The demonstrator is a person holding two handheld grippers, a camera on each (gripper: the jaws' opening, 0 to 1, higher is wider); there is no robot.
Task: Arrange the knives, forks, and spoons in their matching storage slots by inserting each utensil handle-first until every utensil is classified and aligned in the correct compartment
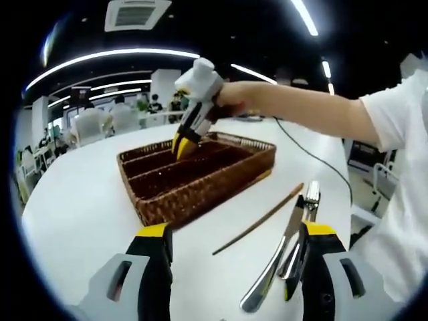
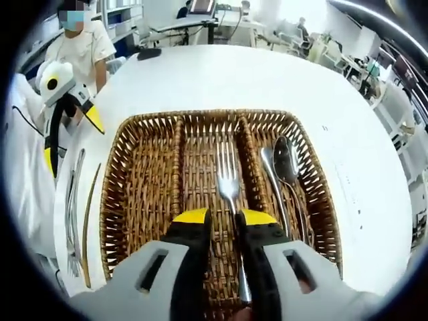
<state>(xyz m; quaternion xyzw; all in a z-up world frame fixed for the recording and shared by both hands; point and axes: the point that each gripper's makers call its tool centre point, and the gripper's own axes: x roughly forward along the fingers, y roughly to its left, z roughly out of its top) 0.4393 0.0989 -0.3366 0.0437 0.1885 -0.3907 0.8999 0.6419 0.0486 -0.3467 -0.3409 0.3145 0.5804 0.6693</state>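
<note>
The right gripper (image 2: 224, 221) hangs low over the wicker cutlery tray (image 2: 127, 167), its yellow-tipped jaws drawn close around the handle of a fork (image 2: 228, 180), which lies along the middle compartment with its tines pointing to the far end. The handle runs between the jaws, so I take them to be clamped on it, though whether the fork already rests on the weave or hangs just above it I cannot tell. In the right-hand compartment lie two spoons (image 2: 284, 167), bowls at the far end, side by side and touching; the left-hand compartment holds nothing that I can make out. The tray stands on a white round table (image 2: 221, 73). In the left gripper view the left gripper (image 1: 231, 237) hovers with its jaws wide apart and nothing between them, above the loose cutlery on the table near the tray: a table knife (image 1: 267, 277) and a fork beside it (image 1: 309, 200), close together, with a thin brown stick (image 1: 261, 219) lying just to their left. The step in hand looks like the seating of this fork in the middle slot. Next, I judge, the right gripper must let go and lift straight off without dragging the fork askew, while the left gripper needs to come down squarely on the knife handle.
</note>
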